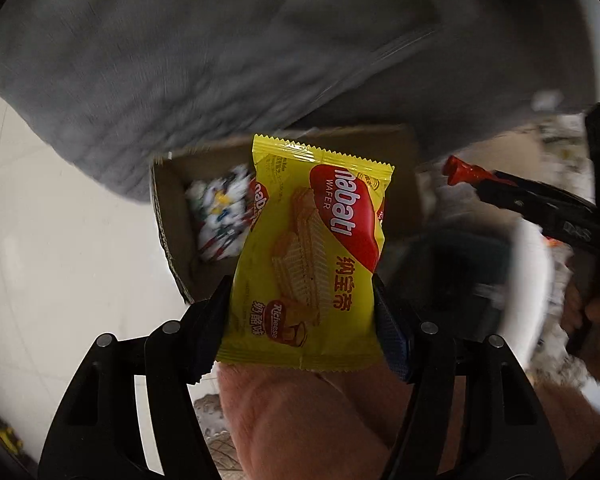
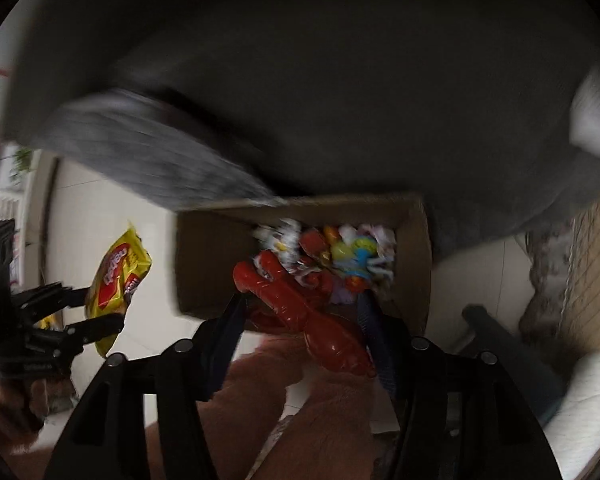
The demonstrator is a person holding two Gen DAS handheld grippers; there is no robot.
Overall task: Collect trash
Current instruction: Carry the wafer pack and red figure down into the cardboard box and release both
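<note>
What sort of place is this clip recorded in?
Probably a room in a home, though blur limits certainty. A pale tiled floor carries an open cardboard box of mixed wrappers, and grey upholstered furniture, likely a sofa, looms over it. A patterned cloth lies nearby.

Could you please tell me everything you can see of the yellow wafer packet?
The yellow wafer packet is a glossy, puffed foil pouch with crimped, serrated ends, a red Nabati Wafer logo, a wafer picture and Chinese lettering. It looks sealed. It stands on end in the left claw, pinched at both sides near its lower end, held in front of the cardboard box.
</note>
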